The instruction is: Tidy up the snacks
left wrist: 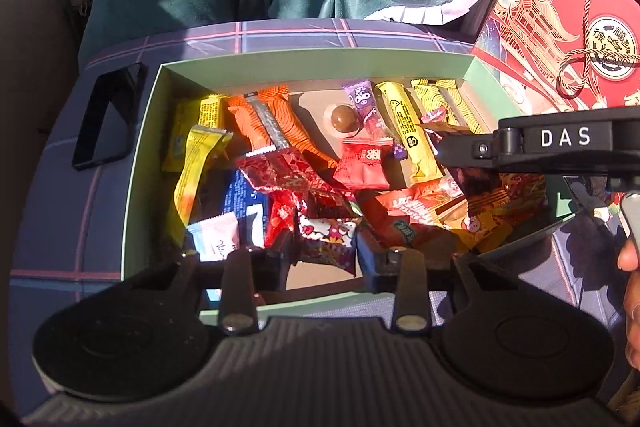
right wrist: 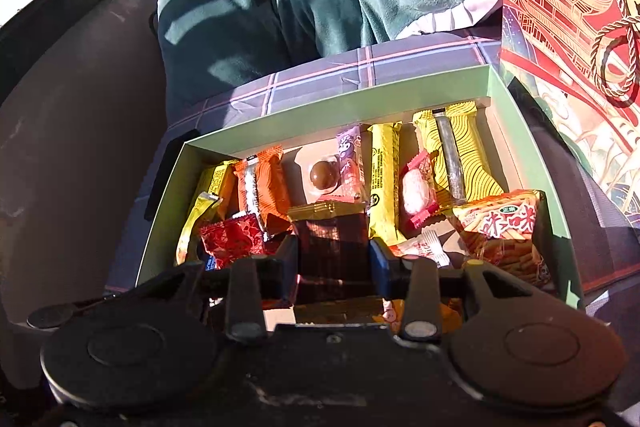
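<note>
**Snack box seen from both wrists — dark packet between the right fingers.**

Left wrist: left gripper [left wrist: 322, 247] hangs over the near edge of the box [left wrist: 320, 61], fingers parted, holding nothing; the right gripper [left wrist: 444, 147] reaches in from the right. Right wrist: the fingers flank the dark packet [right wrist: 334, 243] — touching or not, unclear; its long axis runs straight ahead, toward the row of upright bars.
</note>
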A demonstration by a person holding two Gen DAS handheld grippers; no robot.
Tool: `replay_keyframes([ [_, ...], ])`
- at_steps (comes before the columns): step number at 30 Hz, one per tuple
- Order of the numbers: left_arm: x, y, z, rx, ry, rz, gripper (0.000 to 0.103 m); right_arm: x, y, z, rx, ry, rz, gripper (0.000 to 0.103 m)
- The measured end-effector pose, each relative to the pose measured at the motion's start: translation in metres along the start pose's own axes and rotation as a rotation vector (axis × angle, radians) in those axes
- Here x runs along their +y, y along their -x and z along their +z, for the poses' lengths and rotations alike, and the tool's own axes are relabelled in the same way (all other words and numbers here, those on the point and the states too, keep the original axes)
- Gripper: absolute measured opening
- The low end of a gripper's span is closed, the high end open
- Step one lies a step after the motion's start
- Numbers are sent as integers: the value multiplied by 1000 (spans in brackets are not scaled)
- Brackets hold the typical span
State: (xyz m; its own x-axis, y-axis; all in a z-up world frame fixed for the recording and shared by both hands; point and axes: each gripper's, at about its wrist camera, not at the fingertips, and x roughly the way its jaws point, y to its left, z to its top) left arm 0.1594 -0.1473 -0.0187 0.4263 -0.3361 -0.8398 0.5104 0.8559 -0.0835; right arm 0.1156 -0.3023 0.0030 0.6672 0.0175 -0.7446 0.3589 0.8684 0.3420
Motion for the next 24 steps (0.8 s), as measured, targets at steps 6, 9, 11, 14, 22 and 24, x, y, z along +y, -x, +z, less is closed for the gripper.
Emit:
replay_keyframes([
  [6, 5, 11, 4, -71, 43, 48, 96, -2, 0, 6, -47, -8, 8, 99],
  [9, 5, 13, 5, -76, 49, 59, 99, -5, 2, 4, -44, -26, 4, 103],
  [11, 3, 14, 4, -70, 47, 64, 100, -7, 4, 1, -36, -47, 4, 103],
  [14, 1, 19, 2, -66, 46, 61, 101, -6, 9, -3, -26, -52, 3, 103],
  [22, 2, 41, -12, -84, 42, 73, 102, 6, 29, -22, -14, -41, 12, 103],
  [24, 5, 46, -18, -85, 49, 74, 102, 9, 34, -27, -10, -38, 12, 103],
])
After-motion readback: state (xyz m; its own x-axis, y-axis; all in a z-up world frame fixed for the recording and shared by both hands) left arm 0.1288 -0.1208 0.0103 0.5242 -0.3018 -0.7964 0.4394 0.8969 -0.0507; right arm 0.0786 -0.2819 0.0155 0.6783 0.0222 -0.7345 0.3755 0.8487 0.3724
